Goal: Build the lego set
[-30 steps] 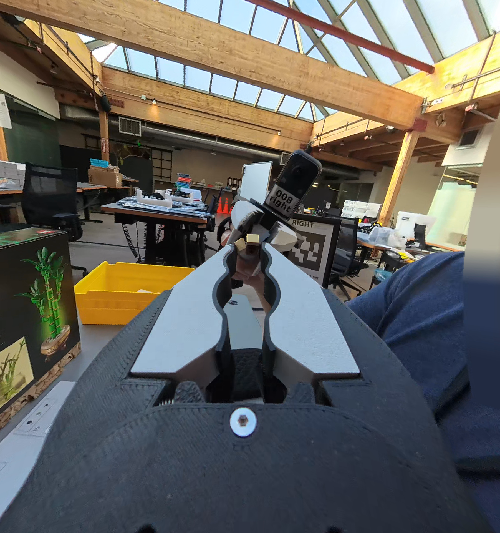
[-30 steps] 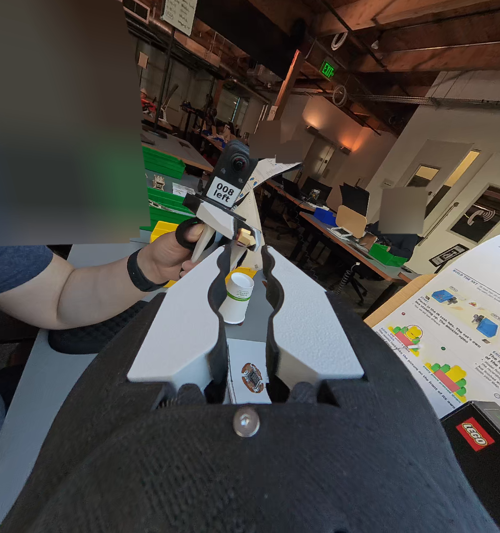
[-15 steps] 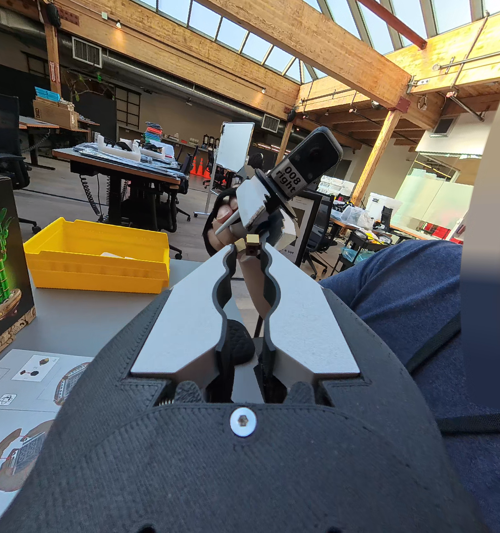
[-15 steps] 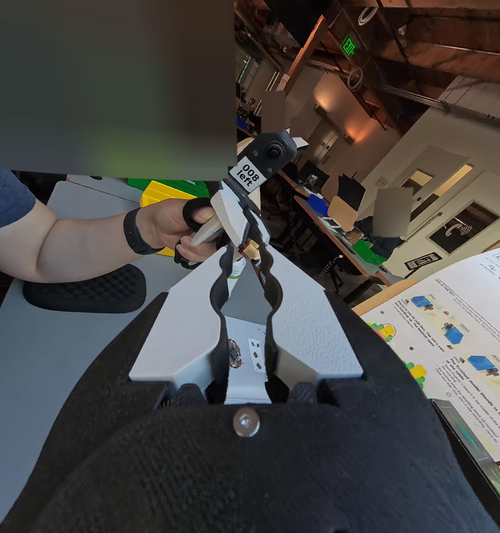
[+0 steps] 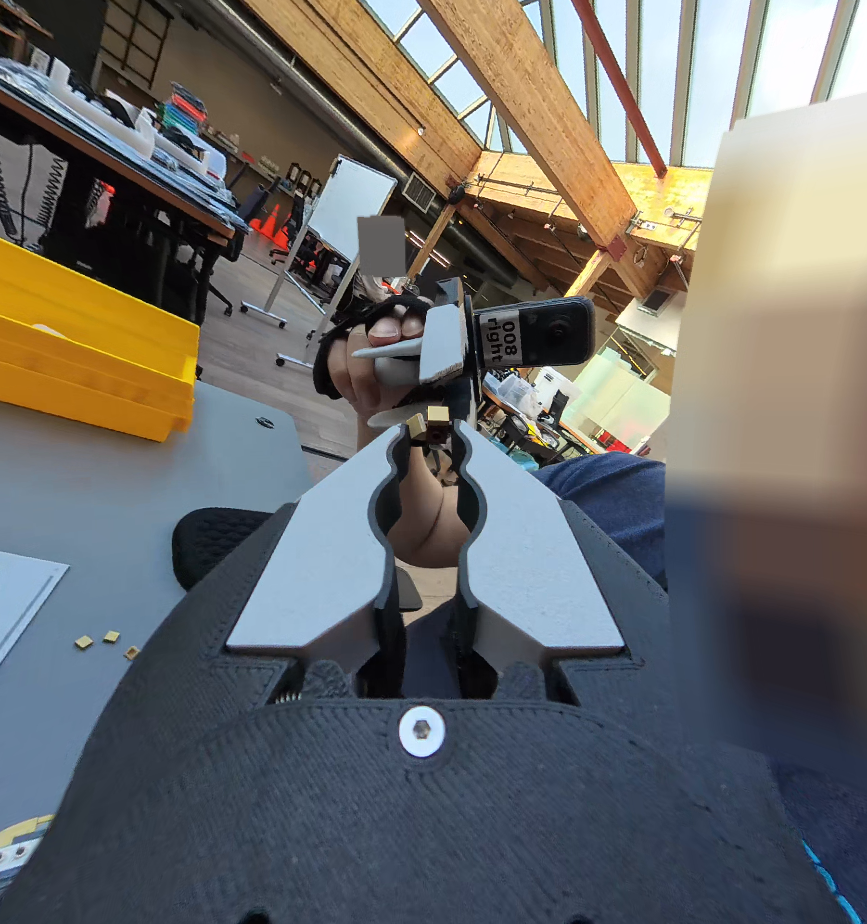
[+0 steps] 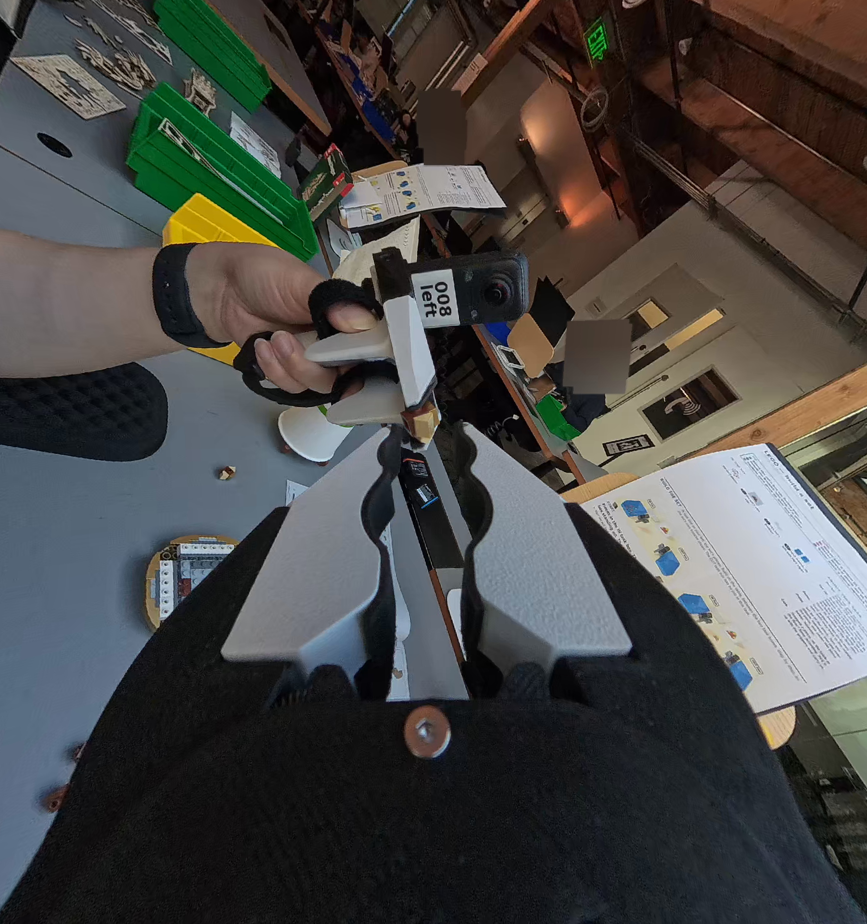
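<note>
Your left hand-held gripper (image 5: 429,434) pinches a small tan-and-brown lego sub-assembly (image 5: 431,425) at its narrowed fingertips, held in the air above the grey tabletop (image 5: 96,500). Your right hand-held gripper (image 6: 421,440) has its tips around the same cluster, but whether it grips it or only brackets it cannot be told. Over the last second both tools have rolled: the other gripper's camera, which stood upright a second ago, now lies nearly level in each wrist view, and the left view has swung down from the roof beams toward the tabletop. That looks like you turning the pair over to reach another face of the cluster, so a press or a re-grip is probably next; keep the squeeze steady, since a piece this small could pop loose. Three loose tan square tiles (image 5: 105,642) lie near the tabletop's near edge beside a white instruction sheet (image 5: 6,610), ready as later parts. The round tan-rimmed lego base (image 6: 184,575), partly filled with white, grey and brown bricks, sits on the tabletop below the right tool, with one stray tan piece (image 6: 227,472) beyond it. The yellow plastic bin (image 5: 71,350) at the far edge shows only a pale scrap inside; the stacked green bins (image 6: 206,150) hold flat pale sheets. A white paper cup (image 6: 311,432) lies tipped, contents unseen.
</note>
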The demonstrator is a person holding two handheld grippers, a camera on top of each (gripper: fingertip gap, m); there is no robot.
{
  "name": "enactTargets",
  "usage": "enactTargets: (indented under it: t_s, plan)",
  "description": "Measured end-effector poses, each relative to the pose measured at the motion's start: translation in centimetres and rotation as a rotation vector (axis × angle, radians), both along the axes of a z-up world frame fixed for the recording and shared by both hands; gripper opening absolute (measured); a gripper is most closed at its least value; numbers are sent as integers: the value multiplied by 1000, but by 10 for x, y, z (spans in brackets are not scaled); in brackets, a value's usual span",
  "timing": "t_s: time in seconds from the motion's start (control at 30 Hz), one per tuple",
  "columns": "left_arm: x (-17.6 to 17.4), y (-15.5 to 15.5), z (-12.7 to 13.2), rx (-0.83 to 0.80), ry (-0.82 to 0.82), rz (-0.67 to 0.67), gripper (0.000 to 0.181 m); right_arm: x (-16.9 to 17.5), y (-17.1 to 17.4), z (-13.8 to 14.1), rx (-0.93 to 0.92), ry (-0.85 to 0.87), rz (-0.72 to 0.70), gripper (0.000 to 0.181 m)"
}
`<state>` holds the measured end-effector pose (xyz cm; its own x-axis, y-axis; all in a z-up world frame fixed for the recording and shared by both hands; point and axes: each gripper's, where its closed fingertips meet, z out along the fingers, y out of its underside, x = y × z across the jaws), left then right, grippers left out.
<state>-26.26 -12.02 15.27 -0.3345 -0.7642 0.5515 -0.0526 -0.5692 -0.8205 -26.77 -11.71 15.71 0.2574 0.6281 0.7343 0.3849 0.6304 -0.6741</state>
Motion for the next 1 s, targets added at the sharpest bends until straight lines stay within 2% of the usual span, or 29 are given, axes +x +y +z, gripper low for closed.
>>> enactTargets:
  t_s: [0.2, 0.3, 0.43, 0.6, 0.67, 0.73, 0.83, 1.0]
  plan:
    - [5, -9, -9, -11, 50, -65, 15, -5, -10, -10, 46, -67, 59, 21]
    - [6, -13, -14, -11, 78, -91, 15, -6, -13, -16, 66, -92, 71, 14]
    - [8, -14, -22, -5, 124, -98, 15, -4, -13, -24, 32, -112, 80, 14]
    - [11, -11, -22, -5, 109, -95, 16, 1, -11, -24, 56, -71, 64, 13]
    - [9, -1, -19, -6, 85, -44, 27, 5, -12, -22, 63, -33, 61, 13]
    - [5, 6, -19, 7, 80, -12, 30, 10, -13, -18, 63, 13, 60, 12]
    - [5, 0, -18, 4, 66, -55, 32, 17, -14, -16, 70, 50, 51, 11]
    - [24, -9, -24, -17, 61, -106, 34, 19, -13, -17, 89, 70, 34, 12]
